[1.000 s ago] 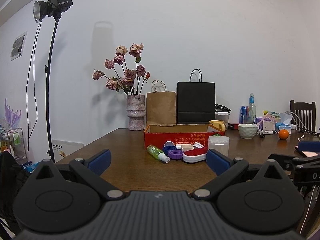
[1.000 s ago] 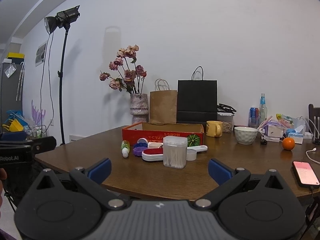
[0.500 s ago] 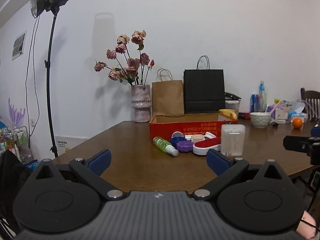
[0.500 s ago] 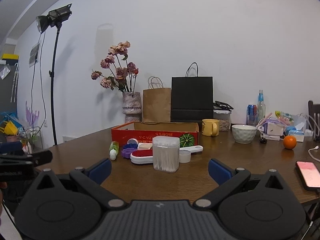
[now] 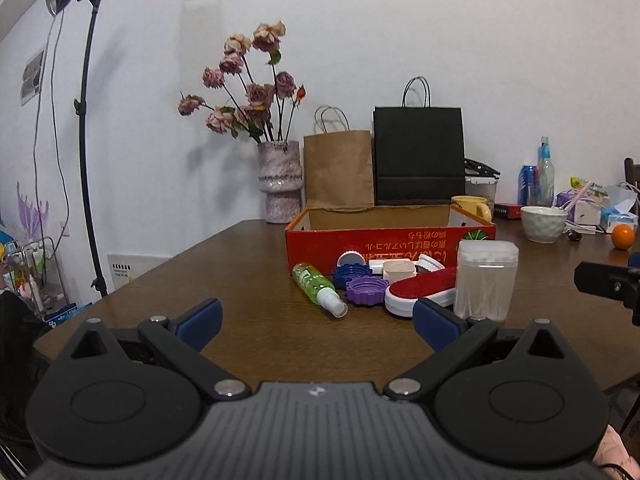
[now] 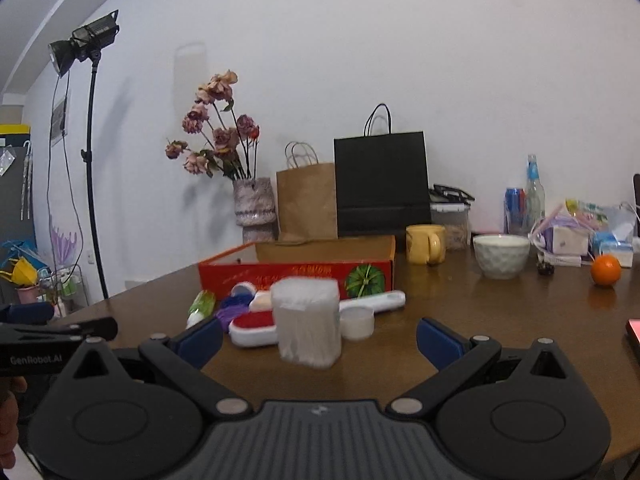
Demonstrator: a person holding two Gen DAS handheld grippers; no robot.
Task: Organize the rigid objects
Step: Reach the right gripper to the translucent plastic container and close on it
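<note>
A red cardboard box (image 5: 390, 238) (image 6: 296, 276) stands open on the brown table. In front of it lie a green spray bottle (image 5: 318, 288) (image 6: 202, 306), a purple lid (image 5: 366, 290), a blue lid (image 5: 351, 273), a red-and-white brush (image 5: 420, 292) (image 6: 254, 326), a clear cotton-swab box (image 5: 485, 278) (image 6: 307, 326) and a small white cup (image 6: 357, 322). My left gripper (image 5: 316, 320) is open and empty, short of the bottle. My right gripper (image 6: 320, 340) is open and empty, just before the swab box.
Behind the box stand a vase of dried roses (image 5: 279, 180), a brown paper bag (image 5: 338, 170) and a black bag (image 5: 418, 156). To the right are a yellow mug (image 6: 426, 244), a white bowl (image 6: 501, 256), an orange (image 6: 606, 270) and a phone (image 6: 634, 330). A light stand (image 5: 86, 128) is left.
Both grippers have moved forward toward the pile of objects, which looms larger now. Their jaws have stayed open and nothing was picked up.
</note>
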